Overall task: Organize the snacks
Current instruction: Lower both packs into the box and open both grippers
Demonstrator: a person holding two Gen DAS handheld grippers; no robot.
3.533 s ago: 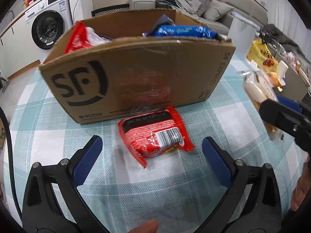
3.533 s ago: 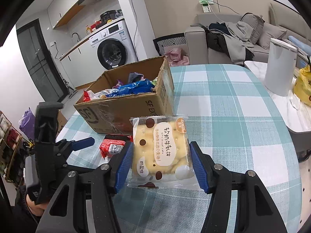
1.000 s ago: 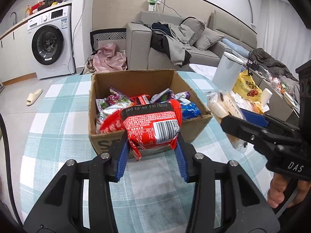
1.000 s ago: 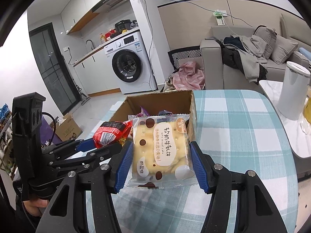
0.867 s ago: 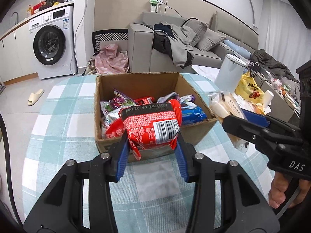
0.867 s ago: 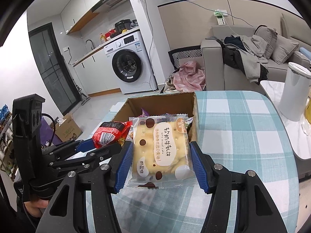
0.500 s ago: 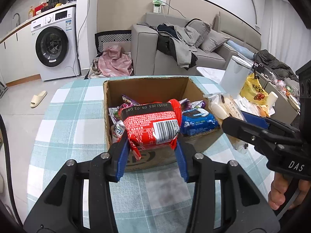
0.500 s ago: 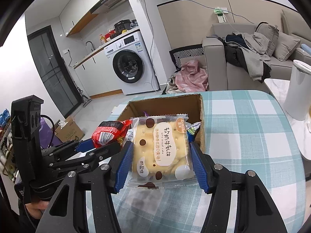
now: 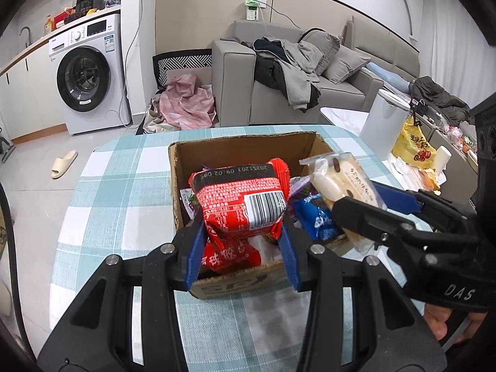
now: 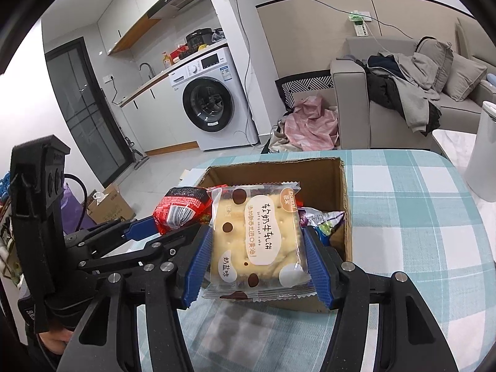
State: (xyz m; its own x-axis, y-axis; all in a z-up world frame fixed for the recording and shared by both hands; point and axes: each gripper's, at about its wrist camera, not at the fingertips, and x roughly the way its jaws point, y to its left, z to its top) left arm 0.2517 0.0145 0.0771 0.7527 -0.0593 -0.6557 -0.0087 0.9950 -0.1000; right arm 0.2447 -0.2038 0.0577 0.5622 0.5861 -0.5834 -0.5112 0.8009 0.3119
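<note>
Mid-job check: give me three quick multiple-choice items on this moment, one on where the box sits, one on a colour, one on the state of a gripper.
1. Where does the cardboard box stand?
A. on the checked tablecloth
B. on the floor by the washing machine
C. on the sofa

2. What colour is the packet in the left gripper?
A. green
B. red
C. white

3. What is the state of the right gripper?
A. open and empty
B. shut on nothing
C. shut on the biscuit pack

Answers: 1 A, the box rests on the teal and white cloth in both views. 2 B, the wrapper between the blue pads is red with a barcode. 3 C, both blue pads press the sides of the cream pack.
</note>
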